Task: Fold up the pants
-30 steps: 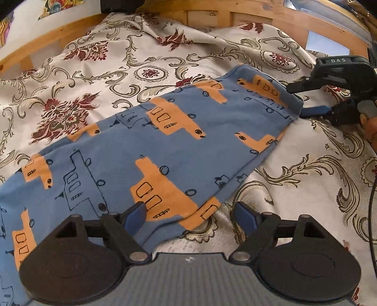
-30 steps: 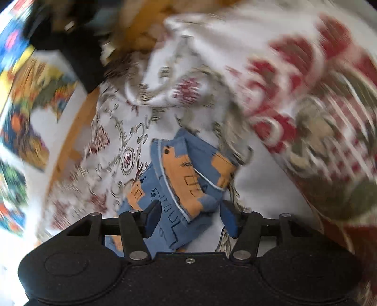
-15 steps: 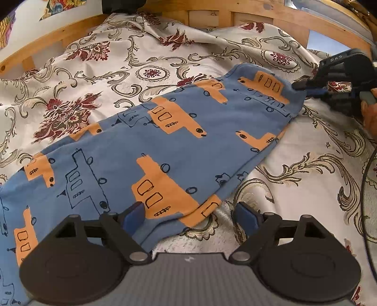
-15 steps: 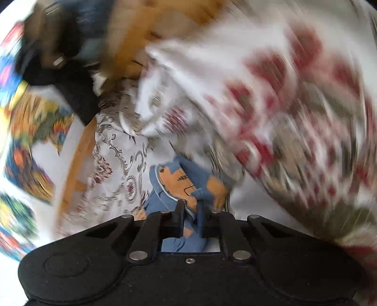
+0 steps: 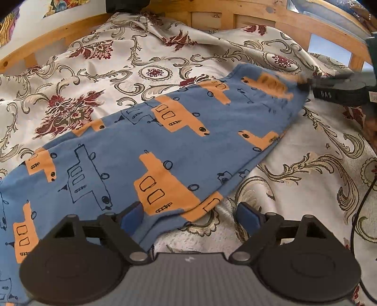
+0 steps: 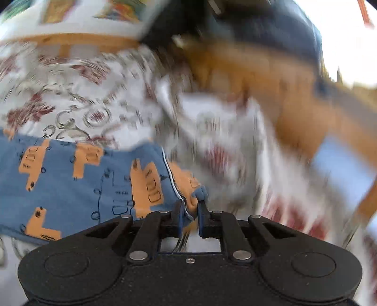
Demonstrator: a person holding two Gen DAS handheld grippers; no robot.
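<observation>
1. 2 claws are at work on the blue pants (image 5: 165,150) printed with orange trucks, which lie flat on the floral bedspread (image 5: 99,77) of a wooden-framed bed (image 5: 212,16).
2. The right claw (image 6: 189,211) is pinched narrow on a corner of the pants' end, at the white-piped hem (image 6: 173,186).
3. The left claw (image 5: 188,214) stands wide over the near edge of the cloth, gripping nothing.
4. To fold well, I judge the right claw should lift that corner just clear and carry it along the cloth, while the left claw pins or takes the near edge so the layers meet squarely.
5. In the left wrist view the long axis runs from lower left to upper right, the gripped end pointing toward the headboard side.
</observation>
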